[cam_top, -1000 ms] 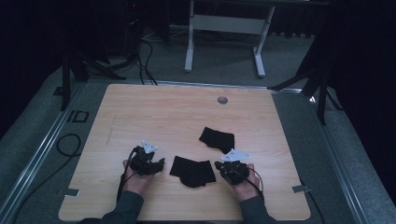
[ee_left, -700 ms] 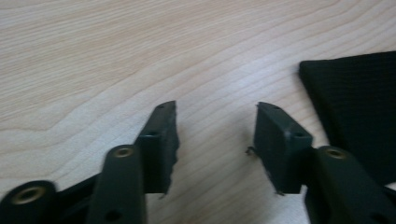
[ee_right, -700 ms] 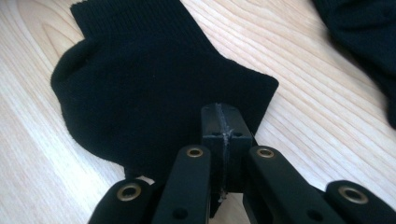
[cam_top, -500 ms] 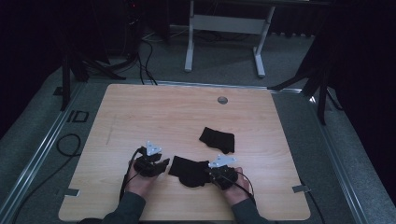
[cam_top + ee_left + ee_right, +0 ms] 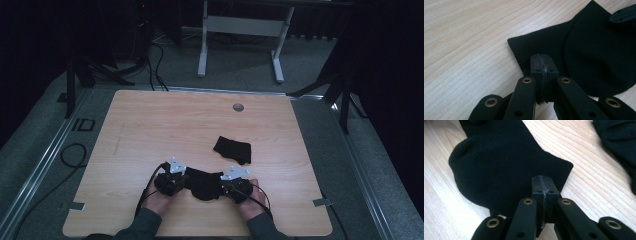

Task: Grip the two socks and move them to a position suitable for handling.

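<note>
both tongs (image 5: 186, 181) (image 5: 223, 186) clamped on sock (image 5: 204, 183).

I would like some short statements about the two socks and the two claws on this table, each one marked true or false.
1. The left claw is shut on the near sock. True.
2. The right claw is open above the table. False: it is shut on the near sock's edge.
3. The far sock is held by a claw. False: it lies free on the table.
4. Both socks are black. True.
5. The two socks overlap. False: they lie apart.
</note>
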{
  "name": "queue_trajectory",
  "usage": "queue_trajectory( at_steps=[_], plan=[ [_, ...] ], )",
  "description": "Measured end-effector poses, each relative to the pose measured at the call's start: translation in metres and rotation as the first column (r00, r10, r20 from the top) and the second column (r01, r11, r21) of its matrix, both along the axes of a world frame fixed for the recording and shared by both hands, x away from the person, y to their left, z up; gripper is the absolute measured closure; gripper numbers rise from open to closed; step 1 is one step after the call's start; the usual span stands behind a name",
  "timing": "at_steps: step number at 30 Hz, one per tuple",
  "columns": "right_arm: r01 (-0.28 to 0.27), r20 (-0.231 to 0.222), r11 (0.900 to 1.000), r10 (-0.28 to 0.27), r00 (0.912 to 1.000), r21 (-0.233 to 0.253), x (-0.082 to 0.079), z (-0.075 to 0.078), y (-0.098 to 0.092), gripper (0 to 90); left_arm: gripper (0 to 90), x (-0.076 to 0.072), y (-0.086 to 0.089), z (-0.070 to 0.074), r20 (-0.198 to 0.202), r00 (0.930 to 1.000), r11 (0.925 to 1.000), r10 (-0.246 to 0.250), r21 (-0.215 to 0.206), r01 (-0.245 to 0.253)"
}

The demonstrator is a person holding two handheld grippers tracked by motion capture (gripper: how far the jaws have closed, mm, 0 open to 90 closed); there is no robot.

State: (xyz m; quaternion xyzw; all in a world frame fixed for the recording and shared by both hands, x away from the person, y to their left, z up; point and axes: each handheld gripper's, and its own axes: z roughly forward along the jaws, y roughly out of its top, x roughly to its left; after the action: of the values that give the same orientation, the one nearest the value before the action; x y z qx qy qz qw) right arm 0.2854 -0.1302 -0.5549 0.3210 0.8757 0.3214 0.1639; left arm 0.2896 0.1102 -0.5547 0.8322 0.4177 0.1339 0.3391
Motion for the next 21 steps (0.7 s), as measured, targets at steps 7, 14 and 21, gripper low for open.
queue_trajectory(
  at_steps=[7,14,21],
  plan=[
    [-0.010,0.029,1.000,0.009,0.9995,0.025,-0.005,0.009,0.006,86.5,89.8,0.000,0.000,0.000,0.002,1.0000,1.0000,-0.004,0.005,0.004],
    [-0.138,0.052,0.987,0.134,0.9896,0.082,-0.024,0.024,0.030,85.9,89.8,0.000,0.000,0.000,0.001,1.0000,1.0000,-0.002,0.002,0.002],
    [-0.229,0.053,0.972,0.226,0.9726,0.055,-0.037,0.017,0.056,82.9,89.8,0.000,0.000,0.000,0.003,1.0000,1.0000,-0.004,0.006,0.004]
  ],
)
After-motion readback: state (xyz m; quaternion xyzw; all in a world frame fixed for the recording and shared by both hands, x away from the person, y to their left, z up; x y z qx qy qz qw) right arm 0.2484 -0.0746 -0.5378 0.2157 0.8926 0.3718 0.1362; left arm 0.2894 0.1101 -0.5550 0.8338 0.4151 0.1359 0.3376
